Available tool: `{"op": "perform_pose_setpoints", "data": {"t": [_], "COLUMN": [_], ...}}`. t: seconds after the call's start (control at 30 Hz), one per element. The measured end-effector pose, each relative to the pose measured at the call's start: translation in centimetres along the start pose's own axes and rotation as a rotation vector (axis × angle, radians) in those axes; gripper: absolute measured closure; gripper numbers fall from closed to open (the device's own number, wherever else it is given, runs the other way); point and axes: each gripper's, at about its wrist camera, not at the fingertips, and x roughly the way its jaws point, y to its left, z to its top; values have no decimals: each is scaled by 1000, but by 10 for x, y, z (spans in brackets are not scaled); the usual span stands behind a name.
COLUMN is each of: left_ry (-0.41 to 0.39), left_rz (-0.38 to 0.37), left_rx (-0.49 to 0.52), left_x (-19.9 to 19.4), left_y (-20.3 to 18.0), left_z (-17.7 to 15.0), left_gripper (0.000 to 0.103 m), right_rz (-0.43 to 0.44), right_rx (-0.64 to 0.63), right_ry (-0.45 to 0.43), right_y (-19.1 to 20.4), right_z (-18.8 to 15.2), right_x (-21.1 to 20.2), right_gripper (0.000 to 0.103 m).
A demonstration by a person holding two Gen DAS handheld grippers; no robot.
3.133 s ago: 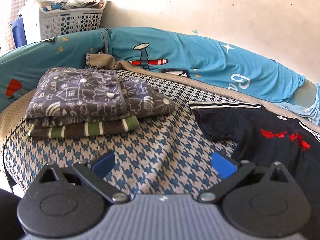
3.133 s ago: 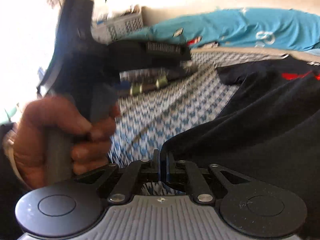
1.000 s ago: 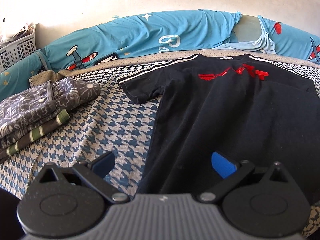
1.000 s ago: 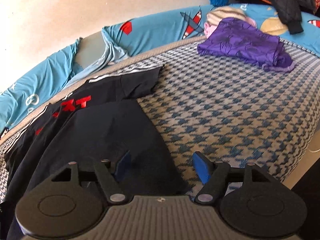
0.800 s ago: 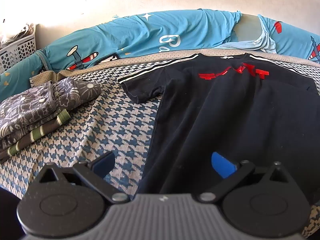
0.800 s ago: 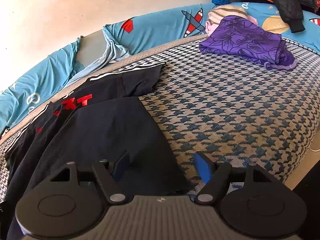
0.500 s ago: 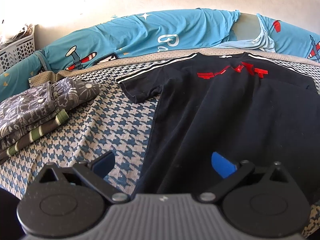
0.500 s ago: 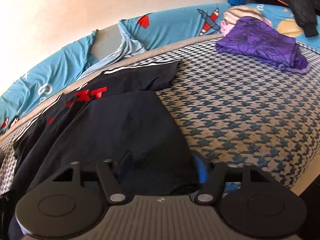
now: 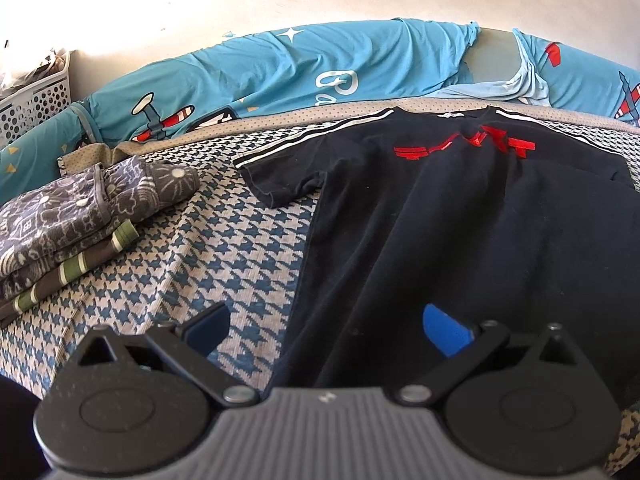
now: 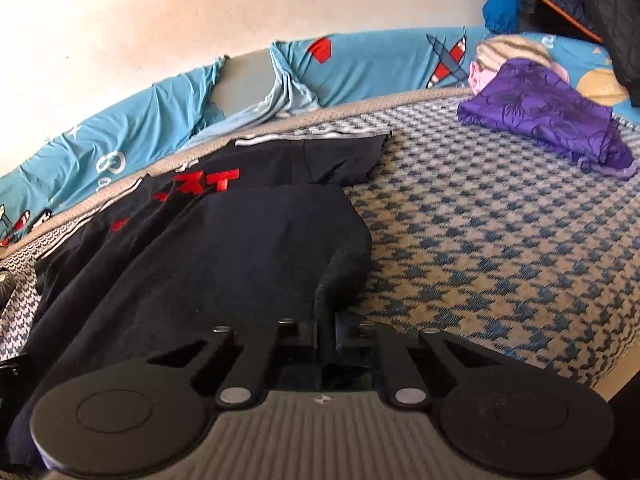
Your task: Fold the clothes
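Observation:
A black T-shirt [image 9: 440, 208] with red print and white shoulder stripes lies flat on the houndstooth bedspread [image 9: 224, 248], one side panel folded over its front. My left gripper [image 9: 324, 320] is open above the shirt's near left edge, one blue pad over the bedspread and the other over the black cloth. In the right wrist view the same T-shirt [image 10: 240, 248] bunches up at its near right corner, where my right gripper [image 10: 326, 320] is closing, its jaws pressed together on the fabric.
Folded clothes [image 9: 80, 216] are stacked at the left of the bed, with a white laundry basket [image 9: 32, 104] behind them. A purple garment [image 10: 548, 116] lies at the far right. A blue printed bumper [image 9: 320, 68] lines the wall. The bed's edge [image 10: 580, 364] drops off at the right.
The right gripper slid left onto the shirt's near right corner and closed on it, so the cloth now puckers there. The left gripper stayed where it was, still open.

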Motion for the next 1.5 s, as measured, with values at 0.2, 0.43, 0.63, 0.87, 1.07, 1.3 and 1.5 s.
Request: {"op": "perform_pose_setpoints", "data": {"t": [0.2,0.43,0.63,0.87,1.07,1.3,1.5], "left_ry": [-1,21,27,35,31,33,36], "left_rz": [12,19,13,18,33,31,25], "left_rx": [-15,-61,-88,-112,-143,-167,-162], "left_x": [1,7,8,8,7,6,6], "left_y": [4,12,17,21,28,33,31], "left_z": [1,4,5,6,8,9,8], "left_gripper": [0,0,0,0,0,0,0], "right_rz": [-15,-55,-86,-186,-244,-83,186], "right_rx": [-5,48,15,21,40,-27,-143], "right_ry": [-54,-56,14,113,-24,-77,37], "right_y": [0,-17,-22,-31,-33,-17,13], "right_z": [6,2,-7,-18,-18,-19,-32], "right_x": [-22,-43,-42,-31,-52,-59,-50], "right_gripper": [95,96,96,90,80,74,74]}}
